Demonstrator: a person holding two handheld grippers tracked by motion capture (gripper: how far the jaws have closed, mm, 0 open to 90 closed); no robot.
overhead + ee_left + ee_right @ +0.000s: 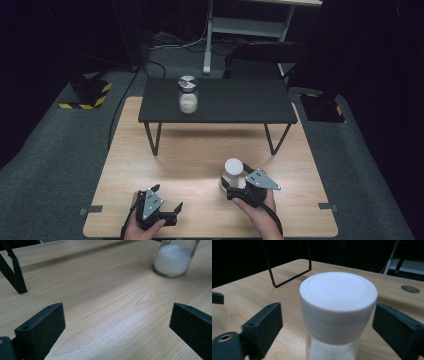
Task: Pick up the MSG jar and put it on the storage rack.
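White-capped glass jar of white powder (338,312) stands on the pale wooden table (200,165) at five o'clock. Right gripper (231,190) brackets its cap, jaws not yet touching, positioned for grasping. Left gripper (167,200), seven o'clock, gapes empty.

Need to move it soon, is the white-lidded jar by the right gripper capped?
Capped: the white lid sits squarely on the jar.

no readable text, no labels, no brand marks, no numbers anywhere
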